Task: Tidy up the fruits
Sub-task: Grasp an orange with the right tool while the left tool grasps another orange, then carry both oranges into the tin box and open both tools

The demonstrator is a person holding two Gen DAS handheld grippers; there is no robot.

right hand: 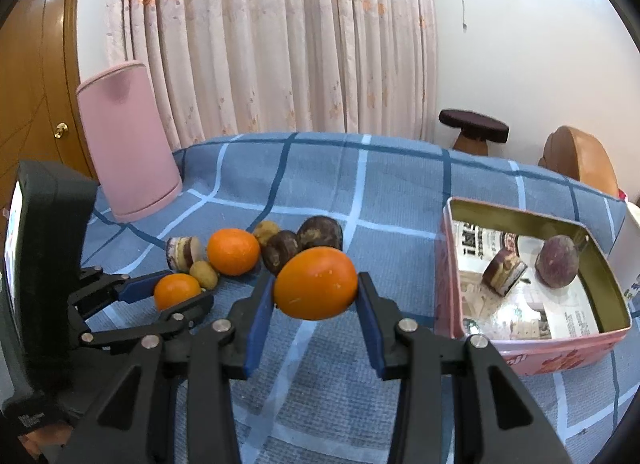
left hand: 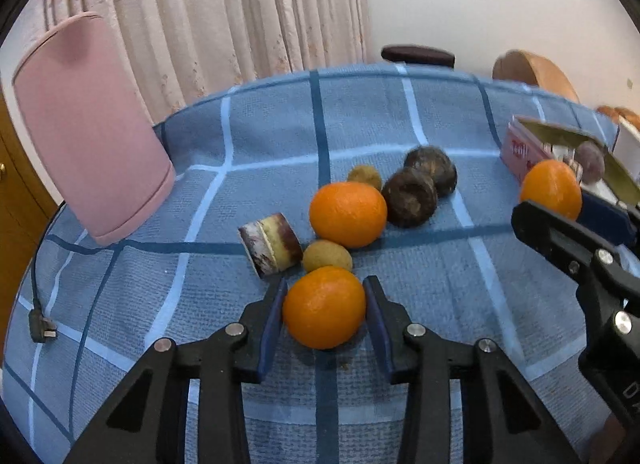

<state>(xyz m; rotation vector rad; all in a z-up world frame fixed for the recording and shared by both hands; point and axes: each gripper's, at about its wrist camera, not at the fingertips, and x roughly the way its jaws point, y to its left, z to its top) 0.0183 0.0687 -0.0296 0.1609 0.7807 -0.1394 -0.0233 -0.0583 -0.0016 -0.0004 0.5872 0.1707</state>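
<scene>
Woven matt checked tablecloth [right hand: 320, 191], shiny metal-lined tin [right hand: 600, 264], glossy dimpled orange [right hand: 316, 284], matt black plastic tongs [right hand: 316, 304].

A pale curtain [right hand: 272, 39] with small orange flower motifs is hung in long pleats behind the table, which is covered by a blue checked cloth [right hand: 320, 167]. To the curtain's right, a plain white wall [right hand: 520, 55] is seen, lit evenly by soft daylight. A wooden door [right hand: 36, 75] with a small brass knob is seen at the far left. A dark-topped stool [right hand: 474, 125] on a wooden base and a rounded wooden chair back [right hand: 580, 159] are placed beyond the table's far edge.
</scene>
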